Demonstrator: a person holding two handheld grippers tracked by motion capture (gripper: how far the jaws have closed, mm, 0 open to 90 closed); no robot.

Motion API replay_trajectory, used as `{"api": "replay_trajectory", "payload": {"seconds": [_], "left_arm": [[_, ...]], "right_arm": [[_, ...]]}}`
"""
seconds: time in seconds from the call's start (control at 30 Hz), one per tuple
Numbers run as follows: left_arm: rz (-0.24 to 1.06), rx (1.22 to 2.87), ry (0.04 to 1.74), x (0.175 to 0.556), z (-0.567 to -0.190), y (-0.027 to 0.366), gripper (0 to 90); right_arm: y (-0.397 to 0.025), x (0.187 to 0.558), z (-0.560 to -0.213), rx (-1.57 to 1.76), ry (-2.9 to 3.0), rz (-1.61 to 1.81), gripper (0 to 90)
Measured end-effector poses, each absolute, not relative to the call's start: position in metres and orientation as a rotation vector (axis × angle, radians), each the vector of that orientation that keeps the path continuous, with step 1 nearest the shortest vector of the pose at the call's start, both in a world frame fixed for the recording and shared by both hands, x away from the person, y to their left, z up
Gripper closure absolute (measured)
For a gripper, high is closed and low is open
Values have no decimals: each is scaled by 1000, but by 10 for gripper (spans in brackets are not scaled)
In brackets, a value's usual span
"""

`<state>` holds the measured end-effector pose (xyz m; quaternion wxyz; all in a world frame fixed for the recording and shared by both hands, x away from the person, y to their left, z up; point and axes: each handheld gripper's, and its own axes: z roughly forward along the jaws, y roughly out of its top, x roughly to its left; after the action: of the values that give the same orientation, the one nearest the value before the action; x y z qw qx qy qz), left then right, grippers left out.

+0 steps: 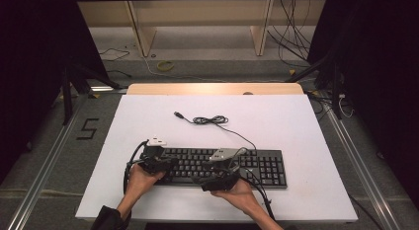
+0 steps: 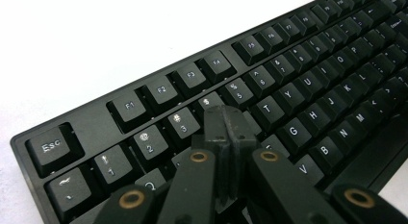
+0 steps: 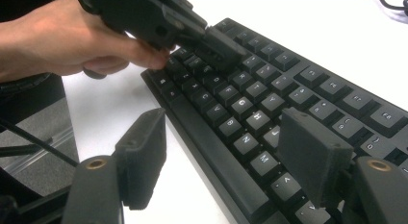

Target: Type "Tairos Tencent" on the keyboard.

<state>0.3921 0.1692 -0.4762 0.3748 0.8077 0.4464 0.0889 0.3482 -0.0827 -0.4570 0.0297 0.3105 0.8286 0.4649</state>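
pressing the keyboard (image 2: 308,89), left gripper (image 2: 226,125) jaws together; right gripper (image 3: 226,156) jaws apart above keys.

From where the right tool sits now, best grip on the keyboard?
Take the keyboard by its near long edge, coming in from the person's side. It lies flat and thin, and the right tool, jaws open, already straddles that edge. The left tool, jaws together, rests on the keys.
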Motion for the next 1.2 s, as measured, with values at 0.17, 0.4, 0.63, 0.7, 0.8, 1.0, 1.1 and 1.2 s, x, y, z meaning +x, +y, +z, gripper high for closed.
{"api": "replay_trajectory", "payload": {"seconds": [0.17,0.4,0.63,0.7,0.8,1.0,1.1,1.2], "left_arm": [[230,2065,1143,392,-477,169,897],[241,2047,1149,390,-470,172,892],[228,2012,1143,386,-463,175,855],[222,2007,1144,386,-462,176,841],[210,1997,1144,386,-461,178,801],[180,1983,1136,383,-460,180,703],[176,1973,1137,381,-459,180,642],[174,1968,1134,380,-458,181,611]], "right_arm": [[-84,348,-456,962,2551,1434,352],[-85,348,-455,961,2546,1438,352],[-85,349,-455,963,2541,1440,352],[-85,349,-455,967,2540,1438,352],[-86,350,-455,972,2538,1437,353],[-87,352,-455,978,2534,1437,354],[-87,352,-455,974,2533,1436,355],[-87,353,-455,980,2533,1435,355]]}}
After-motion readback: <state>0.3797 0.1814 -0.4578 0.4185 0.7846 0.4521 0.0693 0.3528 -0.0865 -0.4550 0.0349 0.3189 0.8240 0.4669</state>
